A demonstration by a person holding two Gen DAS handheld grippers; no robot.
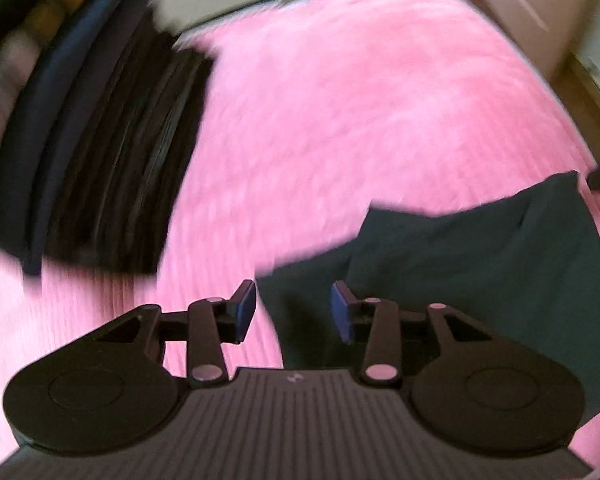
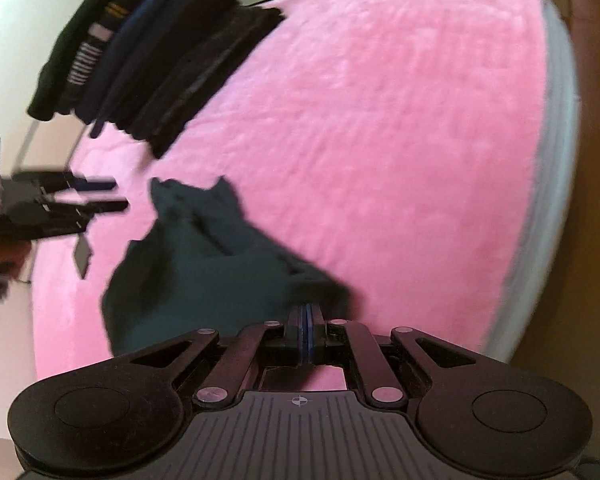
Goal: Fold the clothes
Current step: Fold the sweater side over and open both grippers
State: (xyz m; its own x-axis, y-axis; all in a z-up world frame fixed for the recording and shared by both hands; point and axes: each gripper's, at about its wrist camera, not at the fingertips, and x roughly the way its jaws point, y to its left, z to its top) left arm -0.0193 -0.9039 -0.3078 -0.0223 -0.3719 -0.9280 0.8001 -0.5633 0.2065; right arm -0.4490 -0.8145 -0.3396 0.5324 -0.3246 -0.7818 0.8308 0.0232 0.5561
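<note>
Because the dark green garment [image 2: 204, 264] is thin, limp cloth, it will likely weigh little, sag wherever it is unsupported and bunch rather than hold a line, so it is best taken at an edge or corner and pulled taut between two holds, not gripped in the middle. It lies crumpled on the pink fleecy blanket [image 2: 380, 120] that covers the surface, in the near part of it, with one end drawn up into a gathered point. The fleece looks grippy, so the cloth will probably drag rather than slide.

The right gripper [image 2: 305, 328] is clenched on that gathered end: its blue-lined fingers are pressed together with fabric emerging just ahead of them. It points forward across the blanket, low over the surface. The rest of the garment trails away to the left, toward the other tool.

The left gripper [image 1: 294, 312] is released, its blue pads [image 1: 246, 308] standing apart with nothing between them. It hovers just at the near edge of the green cloth, tilted so the garment fills the right of its view; from the right wrist view it reaches in from the side, close to the garment's free end but apart from it. A sensible hold for it would be that loose far corner, judged from how the cloth lies.

Well beyond, at the far edge of the blanket, sits a stack of folded dark clothes [image 2: 152, 64]. Both views are motion-blurred, so fine detail of seams is not readable.
</note>
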